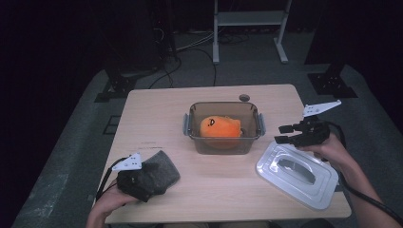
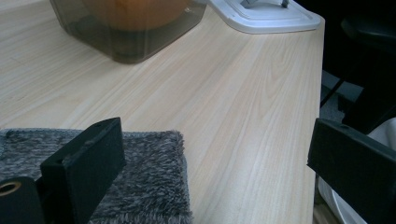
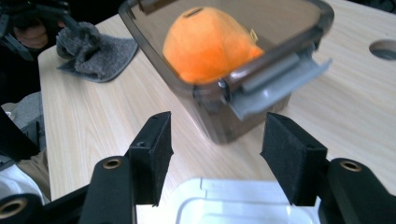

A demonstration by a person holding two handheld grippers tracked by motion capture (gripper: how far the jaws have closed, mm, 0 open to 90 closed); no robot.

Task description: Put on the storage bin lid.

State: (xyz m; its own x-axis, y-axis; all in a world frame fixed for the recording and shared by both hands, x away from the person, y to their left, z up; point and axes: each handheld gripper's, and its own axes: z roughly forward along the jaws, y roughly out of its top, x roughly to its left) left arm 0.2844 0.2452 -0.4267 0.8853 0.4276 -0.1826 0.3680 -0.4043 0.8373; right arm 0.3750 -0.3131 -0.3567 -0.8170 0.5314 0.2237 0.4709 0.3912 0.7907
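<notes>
A smoky clear container (image 1: 223,145) stands mid-table with an orange plush toy (image 1: 219,127) inside it. Its pale lid (image 1: 297,173) lies flat at the front right. My right gripper (image 1: 279,134) hovers open over the lid's far edge and points at the container's grey side latch (image 3: 275,86); nothing sits between its fingers. In the right gripper view, the toy (image 3: 210,42) shows through the container wall and the lid (image 3: 233,203) lies just below my right gripper (image 3: 219,123). My left gripper (image 1: 147,183) rests open on a grey fuzzy cloth (image 1: 161,168) at the front left, gripping nothing.
A round cable hole (image 1: 244,98) sits in the table behind the container. Bare wood lies between the cloth (image 2: 140,177) and the lid (image 2: 266,14). Beyond the table are a white stand (image 1: 249,19), floor cables and black stand bases (image 1: 332,83).
</notes>
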